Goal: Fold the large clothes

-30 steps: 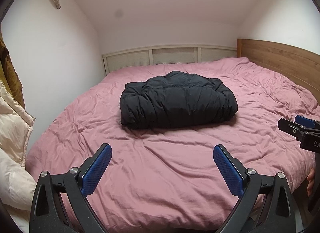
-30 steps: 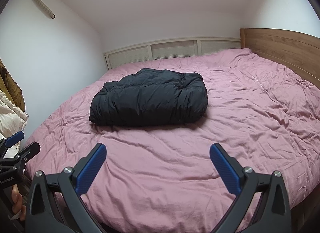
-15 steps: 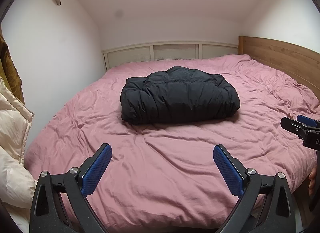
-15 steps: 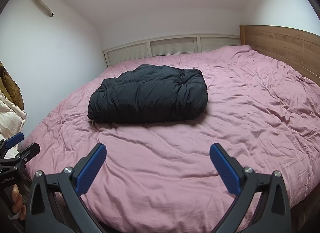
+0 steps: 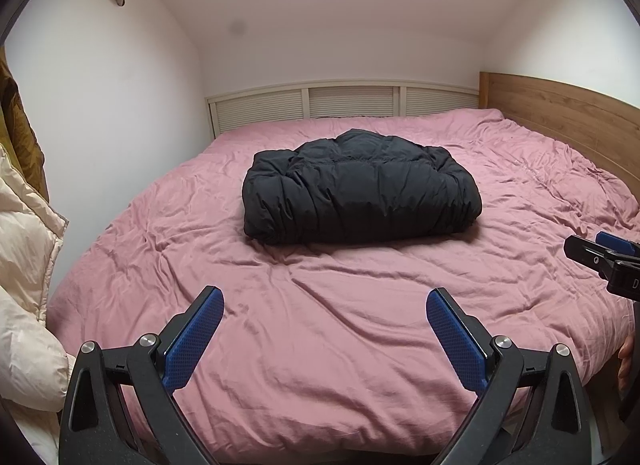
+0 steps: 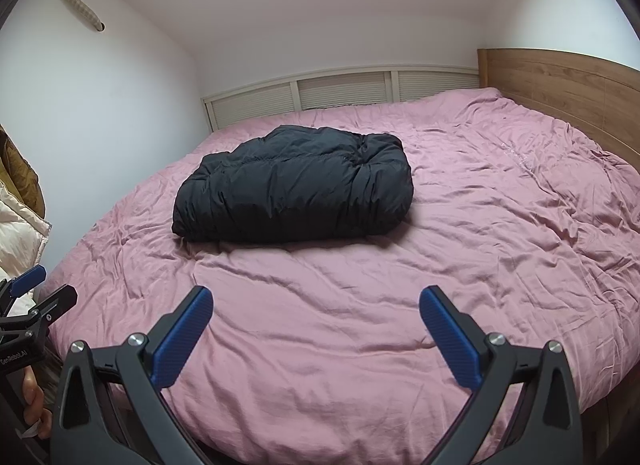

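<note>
On the pink duvet (image 5: 320, 325) that covers the bed, a black puffer jacket (image 5: 360, 193) lies folded into a thick, roughly rectangular bundle, set toward the middle of the bed and somewhat nearer the far wall than the near edge. From the right wrist view the same jacket (image 6: 296, 193) sits left of centre, its rounded fold facing the camera and a shadow beneath its near edge. Both tools hang over the near part of the bed, well apart from the jacket and touching nothing. The left gripper (image 5: 324, 305) has its blue-padded fingers (image 5: 196, 333) spread wide, with only wrinkled duvet showing between them. The right gripper (image 6: 316, 301) is likewise released, its fingers (image 6: 448, 333) splayed and grasping nothing; part of it also shows at the right edge of the left wrist view. A wooden headboard (image 5: 560, 117) runs along the right side of the bed, and a low row of white louvred panels (image 5: 344, 103) lines the far wall. A cream padded garment (image 5: 24, 265) hangs at the left edge, beside the bed's corner.
</note>
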